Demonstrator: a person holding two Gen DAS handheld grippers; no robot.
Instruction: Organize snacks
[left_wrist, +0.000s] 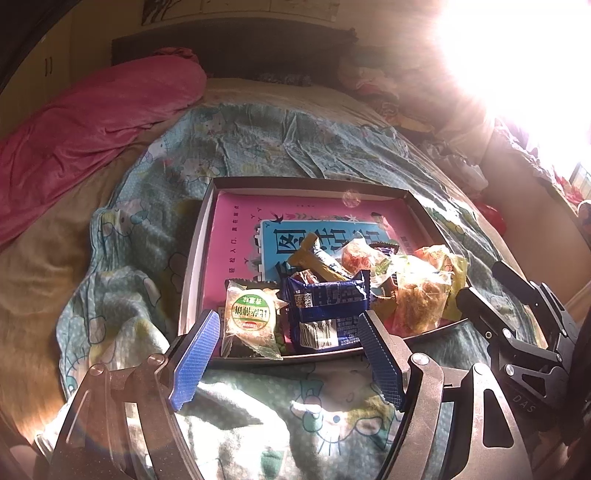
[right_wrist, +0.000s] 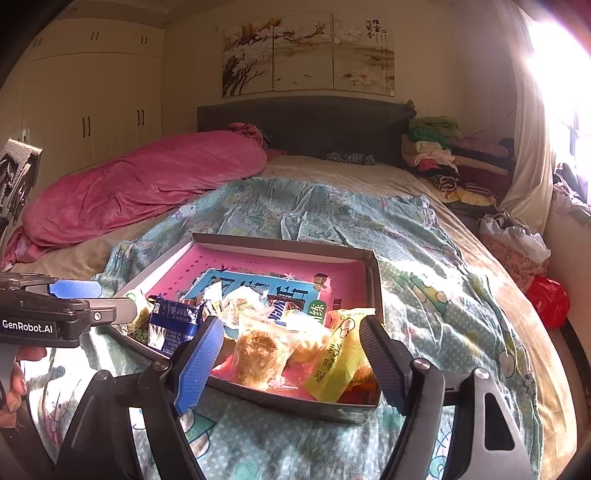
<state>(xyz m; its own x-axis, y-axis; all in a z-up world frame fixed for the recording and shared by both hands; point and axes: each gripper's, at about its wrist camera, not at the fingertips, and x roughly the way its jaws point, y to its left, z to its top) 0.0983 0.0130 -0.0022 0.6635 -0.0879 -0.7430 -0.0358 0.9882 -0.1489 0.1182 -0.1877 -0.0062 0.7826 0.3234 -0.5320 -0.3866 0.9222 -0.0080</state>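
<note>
A shallow cardboard box (left_wrist: 207, 221) lies on a blue cartoon-print quilt (left_wrist: 258, 140) on the bed, and the snacks are heaped in its near half — a round pastry with a green label (left_wrist: 251, 317) at the left, a dark blue packet (left_wrist: 325, 306) just beside it, a clear-wrapped brown cake (right_wrist: 258, 350) and a yellow packet (right_wrist: 336, 365) at the right. The left gripper (left_wrist: 288, 354) hovers at the box's near edge with both blue pads spread wide, holding nothing. The right gripper (right_wrist: 295, 354) is likewise wide open and empty over the near right corner — a pink duvet (right_wrist: 147, 177) lies well apart.
</note>
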